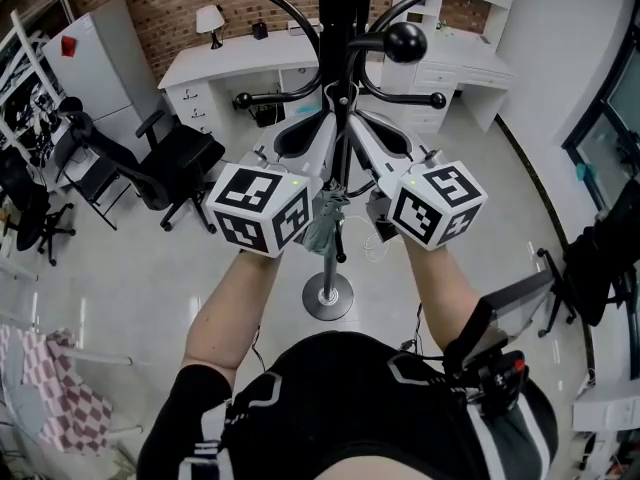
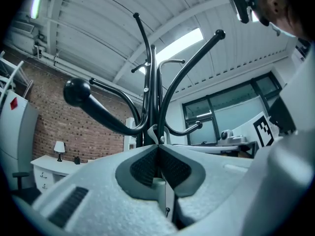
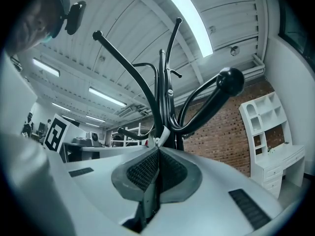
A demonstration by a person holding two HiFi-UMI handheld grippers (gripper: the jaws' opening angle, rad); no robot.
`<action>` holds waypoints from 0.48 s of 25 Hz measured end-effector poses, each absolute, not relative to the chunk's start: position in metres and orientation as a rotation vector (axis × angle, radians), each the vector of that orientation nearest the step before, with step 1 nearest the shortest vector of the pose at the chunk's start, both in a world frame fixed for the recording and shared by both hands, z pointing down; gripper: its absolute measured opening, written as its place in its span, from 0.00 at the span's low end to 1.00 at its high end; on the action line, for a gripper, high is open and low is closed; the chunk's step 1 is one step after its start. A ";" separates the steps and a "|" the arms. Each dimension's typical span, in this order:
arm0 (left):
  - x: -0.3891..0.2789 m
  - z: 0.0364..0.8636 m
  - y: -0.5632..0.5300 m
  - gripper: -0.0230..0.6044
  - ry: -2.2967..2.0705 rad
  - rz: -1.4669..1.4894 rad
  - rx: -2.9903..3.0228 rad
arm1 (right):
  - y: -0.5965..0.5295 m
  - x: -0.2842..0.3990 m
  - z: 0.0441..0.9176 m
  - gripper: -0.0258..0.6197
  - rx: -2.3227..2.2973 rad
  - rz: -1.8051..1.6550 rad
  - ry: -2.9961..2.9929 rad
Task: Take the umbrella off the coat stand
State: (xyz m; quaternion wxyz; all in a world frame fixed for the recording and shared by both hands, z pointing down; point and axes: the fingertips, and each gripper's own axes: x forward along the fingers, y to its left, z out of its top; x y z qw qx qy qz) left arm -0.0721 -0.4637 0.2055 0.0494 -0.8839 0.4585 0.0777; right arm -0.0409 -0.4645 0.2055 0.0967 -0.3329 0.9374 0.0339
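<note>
The left tongs (image 2: 157, 146) and right tongs (image 3: 158, 150) had their ribbed dark pads (image 2: 142, 168) pressed together. Nothing was seen between either pair, and the tips sat beside the black metal pole of the coat stand (image 1: 328, 294). The umbrella (image 1: 322, 226), a folded bundle of limp grey fabric with a thin cord (image 1: 341, 240), hung below and between the tongs. Curved tubular hooks (image 2: 106, 115), one ending in a glossy ball (image 1: 405, 41), rose above the tips. Likely risks: the cord snagging on a hook during lifting, and the slender stand tipping under a sideways pull.
</note>
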 end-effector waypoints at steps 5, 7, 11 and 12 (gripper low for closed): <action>-0.071 0.196 -0.457 0.06 1.401 0.263 -2.679 | -0.459 -0.041 0.195 0.06 -0.954 0.121 2.767; -0.067 0.193 -0.454 0.06 1.397 0.272 -2.673 | -0.457 -0.037 0.192 0.06 -0.945 0.132 2.763; -0.066 0.185 -0.450 0.06 1.399 0.306 -2.664 | -0.455 -0.034 0.185 0.06 -0.928 0.148 2.754; -0.067 0.182 -0.449 0.06 1.397 0.317 -2.663 | -0.453 -0.034 0.182 0.06 -0.923 0.152 2.749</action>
